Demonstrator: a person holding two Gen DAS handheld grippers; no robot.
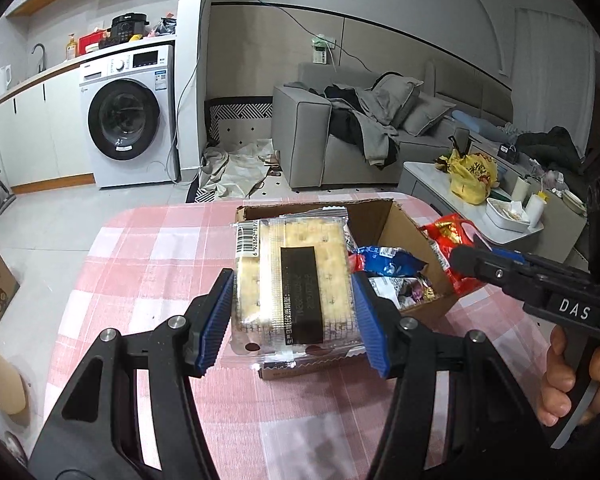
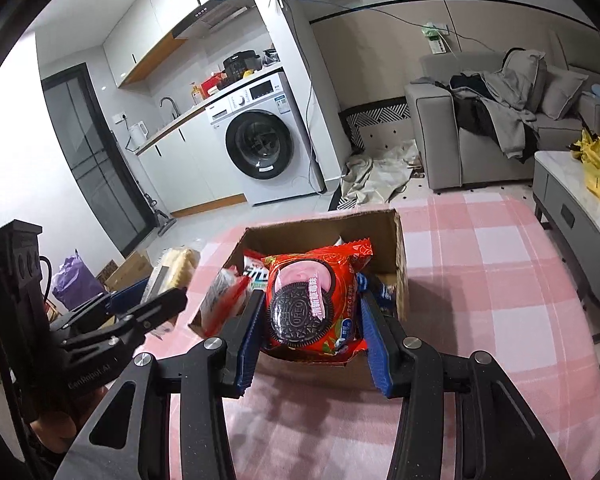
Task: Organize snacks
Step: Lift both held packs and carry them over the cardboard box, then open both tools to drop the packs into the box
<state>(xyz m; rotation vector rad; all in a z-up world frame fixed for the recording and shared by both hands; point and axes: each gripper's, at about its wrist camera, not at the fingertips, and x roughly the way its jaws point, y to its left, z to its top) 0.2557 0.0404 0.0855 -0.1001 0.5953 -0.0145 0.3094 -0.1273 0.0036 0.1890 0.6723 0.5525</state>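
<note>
Holding one snack in each gripper above the box (image 1: pixel 384 216) on the pink check table (image 1: pixel 140 264).

Left gripper (image 1: pixel 294 312) is clamped across a clear cracker pack (image 1: pixel 296 280), pads on its two long sides, pack hanging over the box's near wall. Right gripper (image 2: pixel 308 332) is pinched narrow on a red Oreo bag (image 2: pixel 312 300), also over the box. More packets (image 1: pixel 392 264) lie loose inside; I can't tell how many. My read: both are mid-carry and where they should go isn't visible from here. To do this well I'd keep both grips firm, clear the cardboard rim before swinging sideways, and keep the two grippers apart, since each shows in the other's view. Crackers are brittle, so no extra squeeze; the bag is soft and may slip, so move it level.
</note>
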